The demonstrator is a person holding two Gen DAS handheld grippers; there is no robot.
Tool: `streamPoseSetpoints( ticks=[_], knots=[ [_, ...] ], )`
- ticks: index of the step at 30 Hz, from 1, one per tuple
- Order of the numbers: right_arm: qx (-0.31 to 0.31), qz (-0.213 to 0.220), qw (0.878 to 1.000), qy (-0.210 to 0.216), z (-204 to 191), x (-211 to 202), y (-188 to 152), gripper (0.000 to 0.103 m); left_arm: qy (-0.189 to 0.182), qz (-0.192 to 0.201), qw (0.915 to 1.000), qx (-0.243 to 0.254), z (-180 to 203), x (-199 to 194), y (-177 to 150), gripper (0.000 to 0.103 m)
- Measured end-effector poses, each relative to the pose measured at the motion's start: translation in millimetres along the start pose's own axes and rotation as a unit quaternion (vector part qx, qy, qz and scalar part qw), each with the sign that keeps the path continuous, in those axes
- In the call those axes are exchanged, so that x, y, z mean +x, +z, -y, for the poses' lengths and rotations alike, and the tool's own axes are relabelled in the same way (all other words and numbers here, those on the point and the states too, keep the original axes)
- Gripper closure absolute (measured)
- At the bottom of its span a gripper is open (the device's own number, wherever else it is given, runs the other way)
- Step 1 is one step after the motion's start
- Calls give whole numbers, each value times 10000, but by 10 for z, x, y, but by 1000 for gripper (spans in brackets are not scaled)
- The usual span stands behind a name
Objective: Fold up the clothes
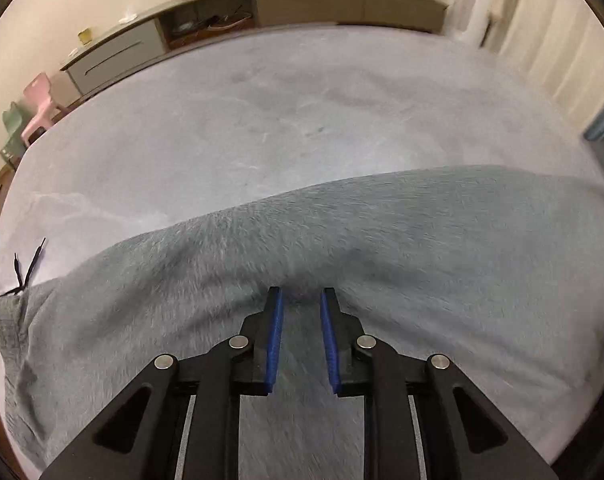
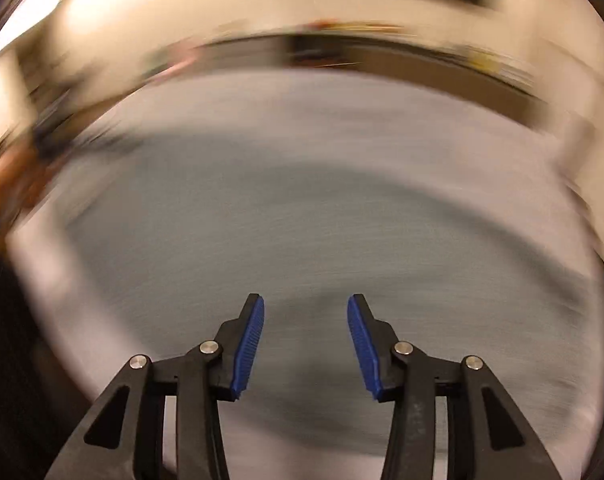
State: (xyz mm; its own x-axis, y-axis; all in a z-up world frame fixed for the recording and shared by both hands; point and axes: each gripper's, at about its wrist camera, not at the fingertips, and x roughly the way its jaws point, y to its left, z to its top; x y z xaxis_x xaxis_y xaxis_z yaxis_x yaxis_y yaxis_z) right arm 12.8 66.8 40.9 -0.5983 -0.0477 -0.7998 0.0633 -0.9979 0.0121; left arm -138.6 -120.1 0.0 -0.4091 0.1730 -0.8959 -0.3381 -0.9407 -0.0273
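Both grippers are spread with nothing between the pads: your left gripper (image 1: 301,296) sits low over the grey fleecy garment (image 1: 342,240), which lies spread across the near part of the pale bed (image 1: 261,120), and your right gripper (image 2: 306,304) hovers above the same cloth in a view too blurred for detail. Expect the garment to be soft, limp and light, so it will sag and drag unless you pinch it at a hem or corner, such as the end by the black drawstring (image 1: 29,268); beyond its far edge the bed is bare, giving open room to fold
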Motion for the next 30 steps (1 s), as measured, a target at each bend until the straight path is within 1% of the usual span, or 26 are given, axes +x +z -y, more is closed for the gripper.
streamPoseSetpoints(
  ticks=[1, 2, 3, 5, 6, 7, 8, 10, 11, 13, 14, 15, 16, 17, 18, 19, 20, 21, 22, 23, 25, 26, 27, 28, 29, 30],
  knots=[
    [335, -38, 9983, -465, 355, 21, 69, 57, -219, 104, 9997, 55, 54, -128, -89, 83],
    [695, -213, 9933, -902, 769, 129, 130, 57, -423, 172, 9989, 117, 116, -222, -197, 83],
    [996, -388, 9873, -1174, 1082, 234, 163, 57, -584, 201, 9979, 169, 168, -299, -309, 83],
    [1585, -781, 9775, -1151, 1525, 559, 184, 57, -592, 115, 9981, 159, 211, -328, -551, 83],
    [1691, -893, 9752, -1118, 1636, 690, 177, 56, -565, 68, 9983, 126, 211, -318, -667, 83],
    [1600, -772, 9768, -1193, 1663, 770, 228, 56, -545, 15, 9985, 74, 186, -289, -770, 83],
    [1511, -785, 9776, -1240, 1686, 844, 286, 56, -526, -38, 9986, 22, 161, -259, -872, 85],
    [1572, -762, 9769, -1231, 1740, 948, 338, 56, -446, -52, 9990, 37, 113, -316, -1006, 84],
    [1612, -752, 9761, -1252, 1737, 987, 357, 56, -407, 33, 9992, -33, 32, -398, -1052, 84],
    [1726, -601, 9730, -1412, 1694, 933, 401, 56, -184, 375, 9975, -570, -323, -635, -1144, 84],
    [1714, -385, 9749, -1368, 1616, 845, 412, 56, -26, 528, 9940, -955, -562, -750, -1196, 84],
    [1696, -162, 9765, -1317, 1535, 754, 422, 56, 151, 672, 9870, -1449, -868, -854, -1260, 84],
    [1682, -34, 9780, -1233, 1446, 697, 399, 55, 334, 788, 9773, -1937, -1176, -952, -1334, 84],
    [1694, -15, 9797, -1067, 1355, 689, 346, 55, 520, 837, 9660, -2389, -1473, -1026, -1427, 84],
    [1703, -106, 9812, -897, 1344, 683, 285, 55, 665, 836, 9556, -2747, -1722, -1067, -1519, 84],
    [1677, -276, 9824, -778, 1333, 735, 242, 55, 763, 794, 9471, -3016, -1914, -1080, -1605, 84],
    [1590, -517, 9828, -783, 1298, 884, 166, 55, 814, 689, 9412, -3207, -2060, -1074, -1692, 84],
    [1498, -596, 9833, -843, 1272, 983, 150, 55, 798, 542, 9380, -3329, -2161, -1048, -1772, 88],
    [1405, -666, 9837, -904, 1246, 1080, 137, 53, 796, 445, 9342, -3449, -2253, -1026, -1842, 98],
    [1313, -736, 9839, -965, 1221, 1177, 124, 53, 844, 443, 9305, -3537, -2313, -1017, -1870, 99],
    [1263, -648, 9874, -706, 1152, 1273, 124, 53, 1068, 454, 9250, -3619, -2367, -1026, -1841, 99],
    [1281, -560, 9879, -672, 1142, 1224, 118, 53, 1250, 439, 9196, -3700, -2358, -1037, -1829, 99],
    [1326, -369, 9884, -637, 1136, 1095, 104, 53, 1440, 405, 9146, -3756, -2319, -1058, -1810, 99],
    [1372, -172, 9886, -601, 1132, 963, 89, 53, 1613, 377, 9121, -3749, -2246, -1066, -1755, 97],
    [1489, 40, 9874, -540, 1166, 804, 36, 53, 1724, 416, 9134, -3664, -2136, -1037, -1640, 96],
    [1655, 170, 9846, -529, 1254, 566, -63, 53, 1799, 526, 9176, -3506, -2014, -1059, -1572, 91]
  ],
)
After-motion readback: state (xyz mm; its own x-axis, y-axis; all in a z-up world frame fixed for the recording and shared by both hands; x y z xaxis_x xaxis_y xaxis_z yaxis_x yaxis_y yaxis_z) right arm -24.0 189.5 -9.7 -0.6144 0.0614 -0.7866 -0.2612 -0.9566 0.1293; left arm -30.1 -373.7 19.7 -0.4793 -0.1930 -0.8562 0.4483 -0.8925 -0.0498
